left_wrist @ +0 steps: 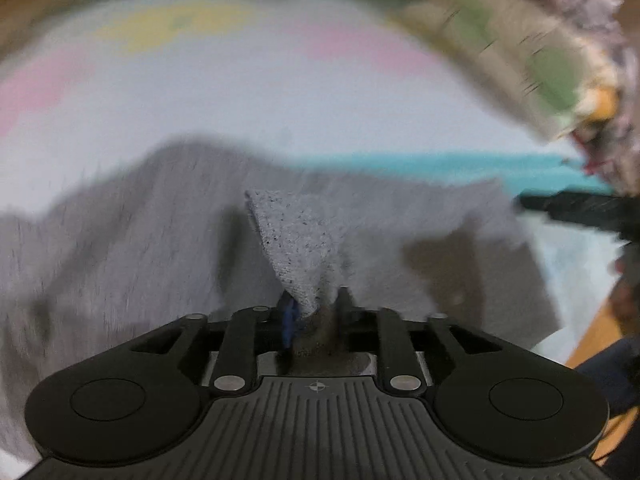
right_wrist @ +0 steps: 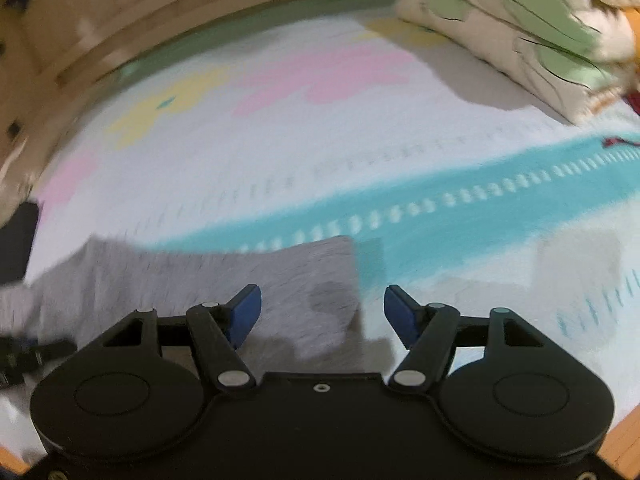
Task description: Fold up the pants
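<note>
Grey pants (left_wrist: 140,240) lie spread on a patterned bed sheet (left_wrist: 240,92). In the left wrist view my left gripper (left_wrist: 314,308) is shut on a pinched-up fold of the grey fabric, which stands up in a peak between the blue pads. The right wrist view shows an end of the same pants (right_wrist: 200,276) lying flat below my right gripper (right_wrist: 322,312). Its blue pads (right_wrist: 244,312) stand wide apart with nothing between them, just above the cloth's edge. The right gripper's dark body (left_wrist: 580,208) shows at the right in the left wrist view.
Folded cream and green bedding (right_wrist: 520,28) is piled at the back right. A wooden bed frame (right_wrist: 160,12) curves along the far side. A teal stripe (right_wrist: 480,204) crosses the sheet. A dark object (right_wrist: 16,244) sits at the left edge.
</note>
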### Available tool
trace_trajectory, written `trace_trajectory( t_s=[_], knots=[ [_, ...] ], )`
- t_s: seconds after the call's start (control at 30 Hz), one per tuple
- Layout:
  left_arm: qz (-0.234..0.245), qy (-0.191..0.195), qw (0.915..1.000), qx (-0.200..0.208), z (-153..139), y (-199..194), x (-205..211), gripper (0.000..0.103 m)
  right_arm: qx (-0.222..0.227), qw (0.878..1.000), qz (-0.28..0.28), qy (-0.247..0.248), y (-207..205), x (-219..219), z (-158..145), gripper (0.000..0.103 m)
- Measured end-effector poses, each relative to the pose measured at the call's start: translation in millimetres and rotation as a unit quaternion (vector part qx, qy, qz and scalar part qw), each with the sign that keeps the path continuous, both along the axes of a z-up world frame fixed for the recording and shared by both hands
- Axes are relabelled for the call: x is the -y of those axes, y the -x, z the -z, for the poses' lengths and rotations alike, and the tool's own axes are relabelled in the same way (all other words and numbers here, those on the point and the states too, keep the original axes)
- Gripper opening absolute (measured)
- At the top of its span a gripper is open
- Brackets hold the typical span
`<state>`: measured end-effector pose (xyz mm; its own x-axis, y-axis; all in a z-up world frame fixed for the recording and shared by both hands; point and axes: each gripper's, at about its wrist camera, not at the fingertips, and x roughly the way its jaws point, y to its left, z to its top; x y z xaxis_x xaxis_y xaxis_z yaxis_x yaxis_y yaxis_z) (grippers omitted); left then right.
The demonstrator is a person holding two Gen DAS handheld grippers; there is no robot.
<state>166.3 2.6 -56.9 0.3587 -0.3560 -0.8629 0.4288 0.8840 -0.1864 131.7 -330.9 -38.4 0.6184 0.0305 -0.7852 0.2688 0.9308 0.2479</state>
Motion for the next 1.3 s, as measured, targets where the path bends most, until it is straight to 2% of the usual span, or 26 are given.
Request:
trace_trajectory(
  t_s=[0.07, 0.13, 0.2, 0.3, 0.43, 0.53, 0.63, 0.7, 0.83, 0.87, 0.9, 0.97, 1.03, 1.1, 1.17, 1.23, 1.3],
  knots=[
    [-0.013, -0.014, 0.9997, -0.016, 15, -5, 2, 0.034, -0.009, 1.0, 0.001, 0.006, -6, -2, 2, 0.067],
    [-0.016, -0.014, 0.9998, -0.007, 10, -3, 2, 0.037, -0.016, 1.0, -0.012, 0.016, -10, -11, 4, 0.061],
    [-0.008, -0.027, 0.9996, 0.005, 6, 0, 6, 0.04, -0.02, 0.999, -0.036, 0.029, -12, -24, 5, 0.06],
    [-0.02, -0.03, 0.999, 0.027, -2, 6, 4, 0.04, -0.029, 0.996, -0.065, 0.052, -13, -42, 11, 0.06],
    [-0.051, -0.01, 0.9967, 0.063, -19, 6, -19, 0.04, -0.086, 0.988, -0.078, 0.1, -23, -55, 34, 0.06],
    [-0.09, -0.005, 0.9911, 0.098, -32, 4, -46, 0.041, -0.093, 0.988, -0.069, 0.1, -24, -55, 33, 0.061],
    [-0.132, -0.01, 0.9851, 0.11, -39, 1, -75, 0.051, -0.086, 0.991, -0.056, 0.089, -24, -55, 24, 0.062],
    [-0.174, -0.002, 0.9782, 0.114, -42, 4, -98, 0.053, -0.072, 0.993, -0.061, 0.075, -22, -63, 16, 0.062],
    [-0.261, 0.014, 0.959, 0.109, -45, 14, -142, 0.053, -0.042, 0.991, -0.113, 0.063, -21, -103, 3, 0.062],
    [-0.277, 0.016, 0.9544, 0.109, -46, 17, -149, 0.057, -0.038, 0.988, -0.131, 0.068, -20, -115, 1, 0.062],
    [-0.293, 0.017, 0.9496, 0.11, -46, 21, -160, 0.067, -0.033, 0.985, -0.151, 0.072, -19, -129, 0, 0.062],
    [-0.313, 0.02, 0.9437, 0.105, -47, 27, -177, 0.079, -0.031, 0.98, -0.182, 0.073, -19, -148, 2, 0.062],
    [-0.335, 0.02, 0.937, 0.097, -43, 33, -193, 0.079, -0.045, 0.974, -0.211, 0.072, -20, -166, 9, 0.062],
    [-0.364, 0.024, 0.9268, 0.088, -39, 40, -210, 0.079, -0.073, 0.967, -0.232, 0.074, -23, -179, 24, 0.064],
    [-0.39, 0.045, 0.9171, 0.071, -34, 44, -228, 0.079, -0.069, 0.967, -0.225, 0.093, -21, -186, 30, 0.07],
    [-0.419, 0.076, 0.9032, 0.052, -29, 50, -245, 0.079, -0.072, 0.967, -0.224, 0.099, -21, -185, 29, 0.07],
    [-0.448, 0.1, 0.8879, 0.035, -23, 52, -257, 0.079, -0.079, 0.97, -0.217, 0.078, -24, -178, 29, 0.07]
  ],
)
